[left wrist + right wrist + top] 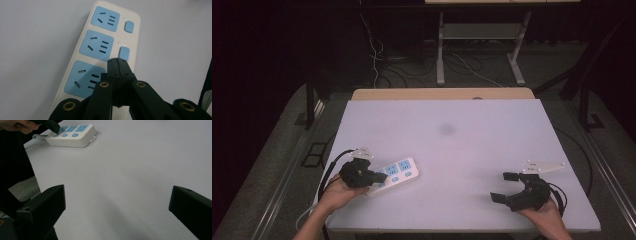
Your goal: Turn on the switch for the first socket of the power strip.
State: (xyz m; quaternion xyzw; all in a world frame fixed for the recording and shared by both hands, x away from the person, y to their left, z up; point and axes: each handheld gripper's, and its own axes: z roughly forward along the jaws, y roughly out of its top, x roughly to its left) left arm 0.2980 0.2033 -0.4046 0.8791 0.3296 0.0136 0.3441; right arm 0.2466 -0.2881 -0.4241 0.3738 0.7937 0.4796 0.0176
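Note:
A white power strip (396, 174) with three blue sockets and blue switch buttons lies at the front left of the white table (462, 150). My left gripper (381, 177) is shut, its joined tips over the strip's near end. In the left gripper view the shut tips (118, 62) sit just below the middle blue button (124, 53), beside the nearest socket (85, 78). My right gripper (504, 186) stands wide open at the front right, nothing between its fingers (42, 207). The strip (72, 135) also appears far off in the right gripper view.
The strip's cable (332, 165) trails off the table's left edge. A wooden strip (442, 93) borders the far side of the table. Behind stand a white table frame (441, 45) and loose floor cables (377, 55).

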